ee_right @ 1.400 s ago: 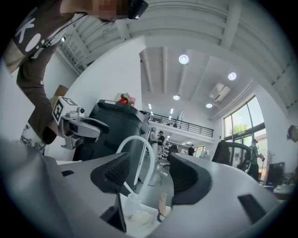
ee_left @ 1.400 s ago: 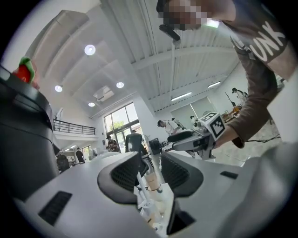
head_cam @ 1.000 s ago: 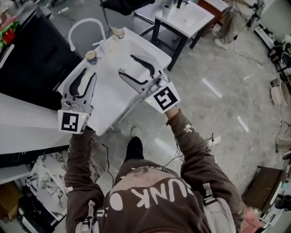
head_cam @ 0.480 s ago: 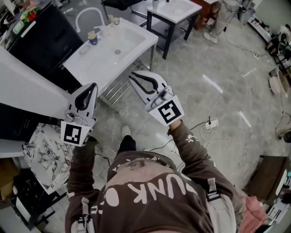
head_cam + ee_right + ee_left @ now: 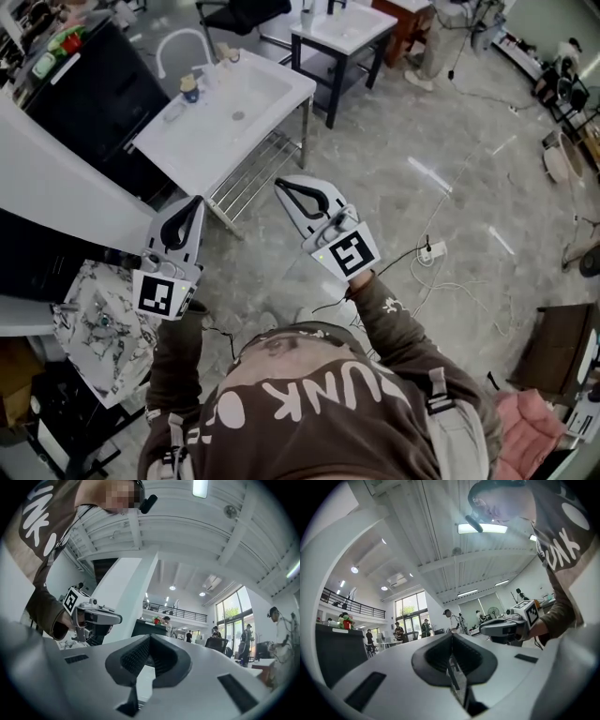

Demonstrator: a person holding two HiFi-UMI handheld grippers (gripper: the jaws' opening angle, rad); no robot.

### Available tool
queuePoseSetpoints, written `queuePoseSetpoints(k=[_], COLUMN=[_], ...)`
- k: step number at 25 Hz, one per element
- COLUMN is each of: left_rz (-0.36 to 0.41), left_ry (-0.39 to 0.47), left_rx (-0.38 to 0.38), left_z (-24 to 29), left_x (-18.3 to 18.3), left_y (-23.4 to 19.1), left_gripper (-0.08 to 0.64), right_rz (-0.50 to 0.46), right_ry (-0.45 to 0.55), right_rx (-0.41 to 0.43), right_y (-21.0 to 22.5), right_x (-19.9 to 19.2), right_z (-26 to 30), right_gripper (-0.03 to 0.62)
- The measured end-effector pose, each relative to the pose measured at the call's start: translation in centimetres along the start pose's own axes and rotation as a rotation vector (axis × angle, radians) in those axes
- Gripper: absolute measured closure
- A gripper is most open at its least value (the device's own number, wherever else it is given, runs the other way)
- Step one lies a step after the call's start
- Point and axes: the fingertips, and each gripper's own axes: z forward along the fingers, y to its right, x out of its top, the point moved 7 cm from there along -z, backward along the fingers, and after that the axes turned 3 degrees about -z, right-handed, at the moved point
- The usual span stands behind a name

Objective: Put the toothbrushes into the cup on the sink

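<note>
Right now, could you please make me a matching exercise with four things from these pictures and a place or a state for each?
1. sink
2. power strip
3. marbled board
4. left gripper

a. shut, nothing between the jaws
b. on the floor, at the head view's right
c. on metal legs, at the head view's top
d. at the head view's lower left

Pairs: 1-c, 2-b, 3-d, 4-a

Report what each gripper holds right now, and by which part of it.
Nothing is held. The left gripper and the right gripper each have jaws shut together, with nothing between them.
</note>
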Motion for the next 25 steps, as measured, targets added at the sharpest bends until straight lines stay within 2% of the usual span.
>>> queuePoseSetpoints(k=[9, 25], left_rz=[-0.001, -0.006], left_ry=[0.030, 0.039], left_rx=[-0.033, -0.035], left_z=[-2.4, -5.3], left_x=[0.3, 0.8], left_y=[-0.8, -0.8], left_gripper=[0.555, 0.555], right_rz=[-0.031, -0.054], right_ry=[-0.015, -0.005], right_rx=[-0.013, -0.013], right_y=[-3.1, -5.7], right_x=[1.7, 3.5], right_z=[0.9, 1.0], right_gripper=[0.583, 0.583])
